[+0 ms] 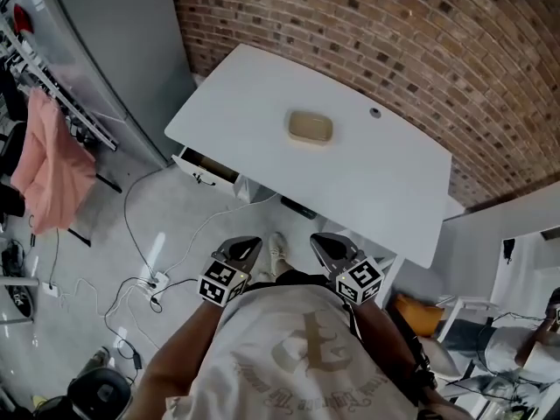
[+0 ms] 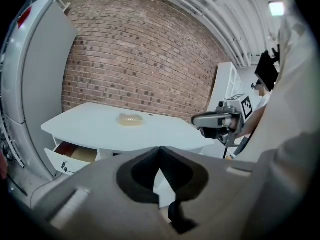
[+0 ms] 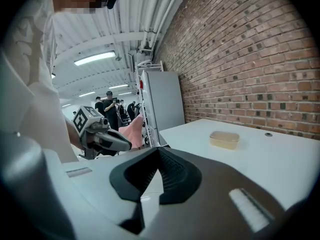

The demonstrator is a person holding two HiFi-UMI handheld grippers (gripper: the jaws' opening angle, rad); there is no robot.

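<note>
Head view: left gripper (image 1: pixel 248 245) and right gripper (image 1: pixel 325 241) are hovering side by side at the person's waist, short of the white table (image 1: pixel 254 103), where a tan container (image 1: pixel 311 128) is sitting near the middle. Left gripper view: jaws are pressing together on nothing, container (image 2: pixel 130 119) lying well ahead on the tabletop. Right gripper view: jaws are likewise meeting empty, container (image 3: pixel 224 139) well apart.

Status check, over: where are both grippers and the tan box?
Left gripper shut, empty; right gripper shut, empty; both held short of the white table. Tan box sits mid-table, untouched. Drawer open at table's left end.
</note>
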